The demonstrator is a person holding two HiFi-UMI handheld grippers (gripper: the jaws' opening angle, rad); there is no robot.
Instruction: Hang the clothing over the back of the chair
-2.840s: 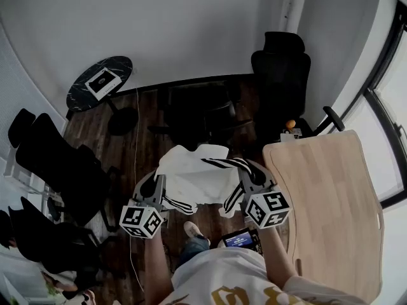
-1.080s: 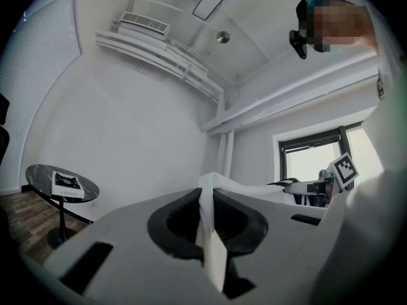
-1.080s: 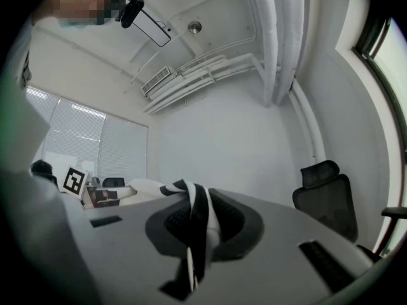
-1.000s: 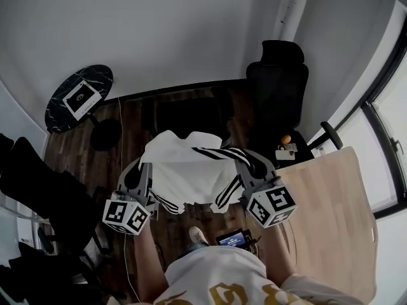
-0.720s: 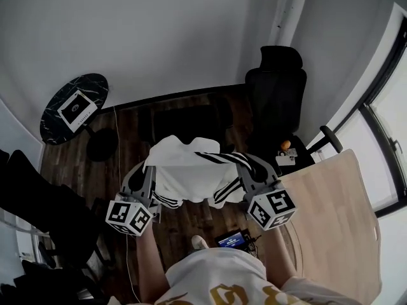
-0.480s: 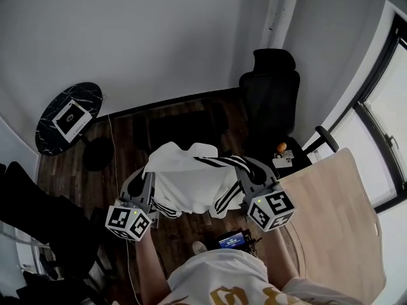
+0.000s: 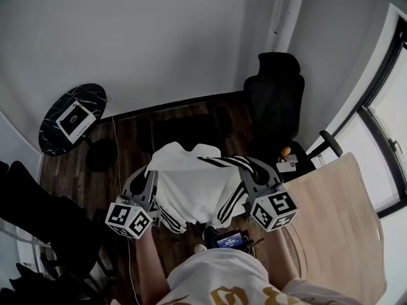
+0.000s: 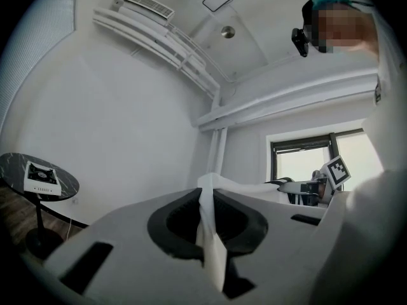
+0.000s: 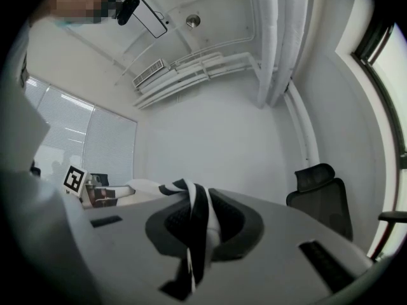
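Evidently the left gripper (image 7: 151, 171) and right gripper (image 7: 245, 168) each pinch a shoulder of the shirt (image 7: 194, 184), spreading it wide, short of the chair (image 7: 277, 99), ready for draping.

Nothing is legible: the left hand-held gripper (image 7: 150, 175) and right hand-held gripper (image 7: 249, 170) carry only black-and-white square markers, and the gold print on the person's shirt (image 7: 222, 293) is cut off.

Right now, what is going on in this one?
A person holds a white garment with black stripes spread in the air between two tongs. The left tongs are shut on a plain white edge, the right tongs on a striped part. A black office chair stands ahead to the right; the garment is not yet on it.
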